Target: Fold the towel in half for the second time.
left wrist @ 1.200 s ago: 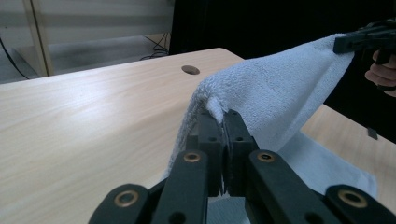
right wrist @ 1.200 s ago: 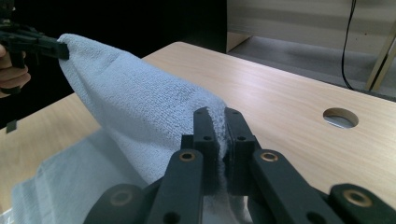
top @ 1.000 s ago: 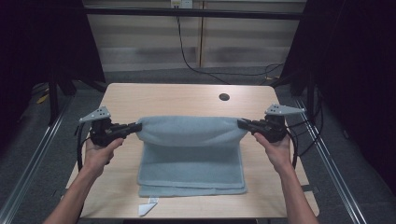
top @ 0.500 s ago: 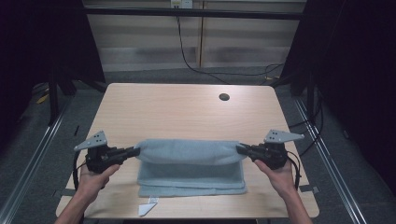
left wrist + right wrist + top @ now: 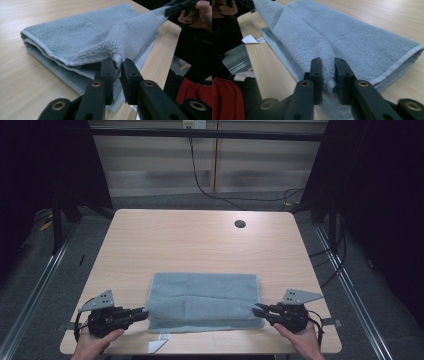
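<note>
A grey towel (image 5: pixel 205 297) lies folded on the wooden table (image 5: pixel 200 245), near its front edge. My left gripper (image 5: pixel 145 311) sits low at the towel's near left corner, my right gripper (image 5: pixel 256 308) at its near right corner. In the left gripper view the towel (image 5: pixel 82 32) rises in a ridge to my left gripper (image 5: pixel 119 65). Its jaws have just been opening, and the corner lies loose in the narrow gap. In the right gripper view my right gripper (image 5: pixel 327 63) has also just been opening, with a fluffy tip of the towel (image 5: pixel 362 32) between its parted jaws.
A round cable hole (image 5: pixel 240 224) sits at the table's far right. A white paper scrap (image 5: pixel 157 346) lies at the front edge below the towel. Dark frame posts and cables stand beyond the table. The person's hand (image 5: pixel 197 15) shows far off in the left gripper view.
Both grippers have come toward the front edge and down, drawing the towel's raised edge over itself. The towel now lies flat and folded, and both pairs of jaws have parted slightly.
</note>
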Action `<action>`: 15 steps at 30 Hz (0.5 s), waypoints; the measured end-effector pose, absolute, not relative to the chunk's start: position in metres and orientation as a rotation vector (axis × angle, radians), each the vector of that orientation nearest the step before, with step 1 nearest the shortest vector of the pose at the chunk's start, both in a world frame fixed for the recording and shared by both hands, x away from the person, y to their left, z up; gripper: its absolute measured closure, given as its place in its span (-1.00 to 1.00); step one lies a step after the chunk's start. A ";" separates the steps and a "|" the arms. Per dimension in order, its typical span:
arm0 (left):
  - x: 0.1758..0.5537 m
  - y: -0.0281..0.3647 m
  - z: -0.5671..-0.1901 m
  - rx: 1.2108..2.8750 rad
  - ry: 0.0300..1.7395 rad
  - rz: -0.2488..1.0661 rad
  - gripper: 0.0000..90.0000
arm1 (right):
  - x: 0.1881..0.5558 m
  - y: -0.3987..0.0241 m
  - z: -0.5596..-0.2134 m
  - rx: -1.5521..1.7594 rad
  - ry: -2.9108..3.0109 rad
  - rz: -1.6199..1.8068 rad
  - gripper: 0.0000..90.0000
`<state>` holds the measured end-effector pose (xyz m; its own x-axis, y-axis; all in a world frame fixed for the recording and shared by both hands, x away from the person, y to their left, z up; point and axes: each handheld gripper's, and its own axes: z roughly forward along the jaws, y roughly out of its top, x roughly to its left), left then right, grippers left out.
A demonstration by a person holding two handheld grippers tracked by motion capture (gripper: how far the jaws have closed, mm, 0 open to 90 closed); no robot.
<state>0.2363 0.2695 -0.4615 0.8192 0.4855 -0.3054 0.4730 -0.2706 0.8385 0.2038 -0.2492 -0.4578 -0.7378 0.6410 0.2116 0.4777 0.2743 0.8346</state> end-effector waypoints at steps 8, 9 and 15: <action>0.273 0.275 -0.452 1.847 0.823 0.128 0.33 | 0.206 -0.260 -0.450 1.102 2.257 1.506 0.49; 0.280 0.276 -0.453 1.833 0.846 0.116 0.30 | 0.208 -0.262 -0.449 1.118 2.225 1.497 0.43; 0.295 0.279 -0.464 1.846 0.914 0.203 -0.04 | 0.213 -0.285 -0.455 1.253 2.085 1.470 0.17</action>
<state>0.2951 0.2793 -0.4641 0.6976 0.6684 -0.2582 0.4958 -0.1901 0.8474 0.2132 -0.2848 -0.4546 -0.5756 0.7850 0.2292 0.4798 0.0973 0.8719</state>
